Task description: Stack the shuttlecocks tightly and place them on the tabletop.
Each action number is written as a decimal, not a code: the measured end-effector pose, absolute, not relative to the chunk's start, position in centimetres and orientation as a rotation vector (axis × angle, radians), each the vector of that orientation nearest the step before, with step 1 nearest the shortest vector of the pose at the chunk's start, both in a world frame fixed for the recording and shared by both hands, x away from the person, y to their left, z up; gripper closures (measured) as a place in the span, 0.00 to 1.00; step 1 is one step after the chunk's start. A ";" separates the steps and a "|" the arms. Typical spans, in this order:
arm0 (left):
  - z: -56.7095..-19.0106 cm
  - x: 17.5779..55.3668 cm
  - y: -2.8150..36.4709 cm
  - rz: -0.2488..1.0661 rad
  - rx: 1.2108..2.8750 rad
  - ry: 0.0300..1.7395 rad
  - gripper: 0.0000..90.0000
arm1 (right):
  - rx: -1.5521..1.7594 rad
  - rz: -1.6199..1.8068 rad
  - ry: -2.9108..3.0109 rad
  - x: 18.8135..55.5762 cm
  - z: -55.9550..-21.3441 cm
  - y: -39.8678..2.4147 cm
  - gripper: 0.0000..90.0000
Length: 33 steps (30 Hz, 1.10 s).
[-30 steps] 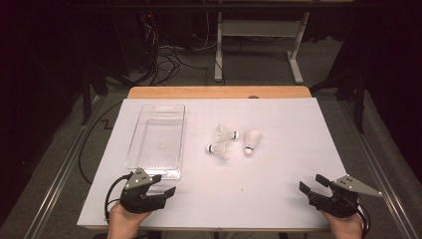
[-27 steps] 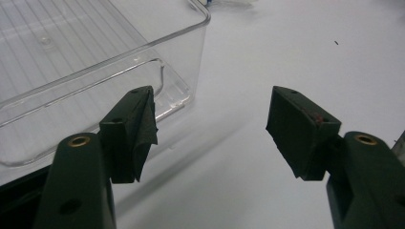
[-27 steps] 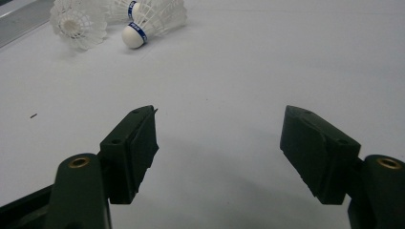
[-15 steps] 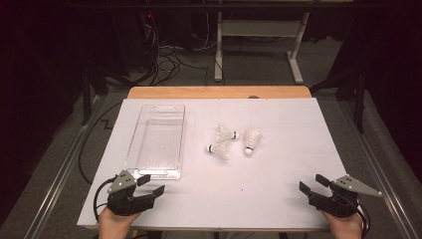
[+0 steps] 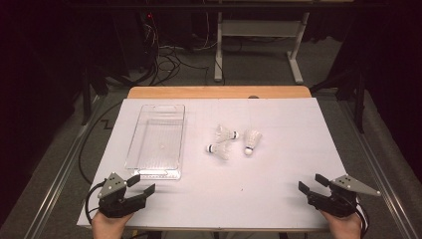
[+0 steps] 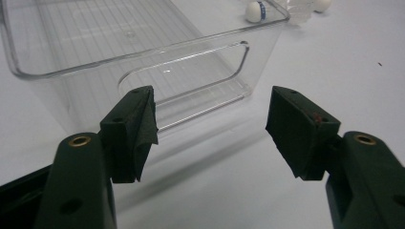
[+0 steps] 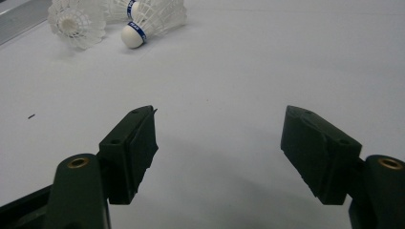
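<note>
A clear plastic bin [image 5: 155,139] stands empty at the left of the white table [image 5: 278,164]. Three white shuttlecocks lie close together at mid-table: one [image 5: 226,133] farthest back, one [image 5: 219,149] nearest the bin, one [image 5: 252,141] to the right. My left gripper [image 5: 142,185] rests open near the front left corner, just short of the bin's near end. In the left gripper view the open gripper [image 6: 212,102] faces the bin's handle wall [image 6: 191,62], with a shuttlecock cork [image 6: 255,10] beyond. My right gripper [image 5: 309,182] is open at the front right. The right gripper view shows that gripper [image 7: 217,119] empty, with shuttlecocks [image 7: 76,21] far ahead.
A bare wooden strip [image 5: 219,92] runs along the table's far edge. Beyond it are a dark floor with cables [image 5: 164,55] and a white desk frame [image 5: 259,45]. Metal rails [image 5: 54,174] flank the table on both sides.
My left gripper has slid left along the front edge toward the near-left corner, still open. The right gripper and the shuttlecocks have not moved.
</note>
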State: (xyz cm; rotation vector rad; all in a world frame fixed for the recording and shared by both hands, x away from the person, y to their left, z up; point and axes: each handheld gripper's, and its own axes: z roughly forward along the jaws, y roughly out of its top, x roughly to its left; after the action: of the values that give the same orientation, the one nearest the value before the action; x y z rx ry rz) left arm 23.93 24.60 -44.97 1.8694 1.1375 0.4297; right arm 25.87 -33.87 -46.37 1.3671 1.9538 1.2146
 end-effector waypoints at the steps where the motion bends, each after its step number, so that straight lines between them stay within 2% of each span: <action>1: -45.0 24.0 24.7 0.429 1.866 1.141 0.39 | 1.367 1.214 1.953 25.9 -46.4 -33.9 0.32; 11: -45.3 24.0 24.9 0.447 1.853 1.145 0.38 | 1.368 1.222 1.945 25.9 -46.2 -33.8 0.31; 33: -45.7 24.3 25.0 0.403 1.830 1.171 0.38 | 1.297 1.256 1.975 27.0 -45.2 -32.3 0.33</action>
State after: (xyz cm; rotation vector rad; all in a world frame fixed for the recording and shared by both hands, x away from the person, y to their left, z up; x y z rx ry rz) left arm 24.34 25.01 -45.68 1.8303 1.1710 0.4030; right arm 27.01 -32.28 -45.17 1.2969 1.9749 1.2557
